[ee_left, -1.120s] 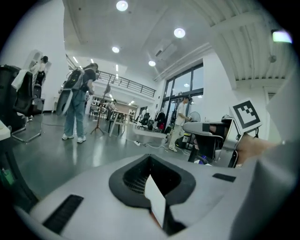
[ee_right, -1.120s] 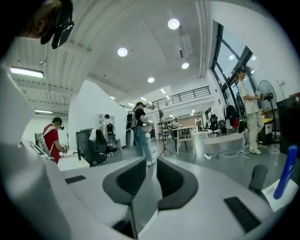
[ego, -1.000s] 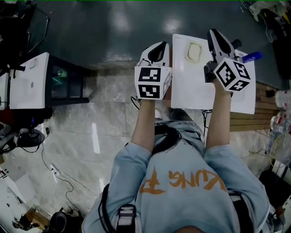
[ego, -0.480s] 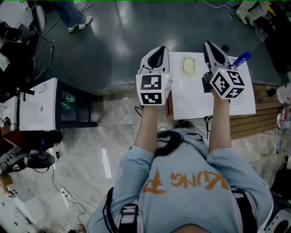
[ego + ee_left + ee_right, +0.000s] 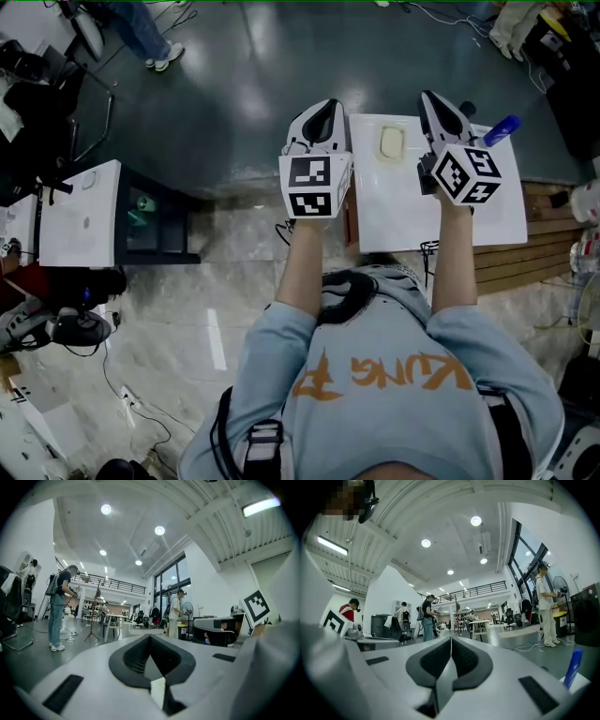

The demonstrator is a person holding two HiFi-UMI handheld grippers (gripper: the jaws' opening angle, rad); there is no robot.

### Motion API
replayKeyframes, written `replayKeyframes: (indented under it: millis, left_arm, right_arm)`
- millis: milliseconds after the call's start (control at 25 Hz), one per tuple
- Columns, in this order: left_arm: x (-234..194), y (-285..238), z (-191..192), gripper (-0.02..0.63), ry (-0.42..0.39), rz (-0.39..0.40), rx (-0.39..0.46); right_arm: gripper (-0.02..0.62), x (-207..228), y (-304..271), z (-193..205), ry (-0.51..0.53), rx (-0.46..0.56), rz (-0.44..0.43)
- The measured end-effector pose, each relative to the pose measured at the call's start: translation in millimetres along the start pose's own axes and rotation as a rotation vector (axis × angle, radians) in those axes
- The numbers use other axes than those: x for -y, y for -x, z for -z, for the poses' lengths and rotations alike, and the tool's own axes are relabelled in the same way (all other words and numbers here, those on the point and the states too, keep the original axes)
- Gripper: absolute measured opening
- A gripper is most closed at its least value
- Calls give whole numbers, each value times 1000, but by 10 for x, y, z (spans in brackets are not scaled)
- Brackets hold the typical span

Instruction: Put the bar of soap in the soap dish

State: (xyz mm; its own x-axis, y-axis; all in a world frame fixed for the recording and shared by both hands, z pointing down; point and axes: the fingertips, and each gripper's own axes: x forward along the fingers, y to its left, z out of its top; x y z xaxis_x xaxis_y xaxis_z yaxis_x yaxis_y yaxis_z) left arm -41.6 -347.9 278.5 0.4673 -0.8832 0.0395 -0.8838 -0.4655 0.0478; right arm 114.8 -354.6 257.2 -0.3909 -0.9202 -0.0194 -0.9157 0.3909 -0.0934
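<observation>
In the head view a pale cream bar of soap (image 5: 391,142) lies on the white table top (image 5: 412,211), inside a faint white rounded rim that looks like the soap dish (image 5: 400,130). My left gripper (image 5: 323,111) hangs at the table's left edge, left of the soap. My right gripper (image 5: 433,98) is held just right of the soap. Both point level and away from me, above the table. In the left gripper view the left gripper (image 5: 150,637) has its jaws together with nothing between them. In the right gripper view the right gripper (image 5: 451,639) is shut and empty too.
A blue bottle-like thing (image 5: 502,128) (image 5: 572,667) stands at the table's far right. Wooden slats (image 5: 525,253) run along the right. A white cabinet (image 5: 80,211) sits far left on the floor. Several people stand in the hall beyond.
Both grippers have lifted a little above the table and the head view has shifted, showing more floor beyond the table. The soap has stayed in place.
</observation>
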Motion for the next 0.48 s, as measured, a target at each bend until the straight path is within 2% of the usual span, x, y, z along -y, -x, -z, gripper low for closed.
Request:
replayKeyframes:
  millis: [480]
  left_arm:
    - [-123,-80,16,23,20,-9,11]
  right_arm:
    - [31,-48,-140,35,60,-21,-17]
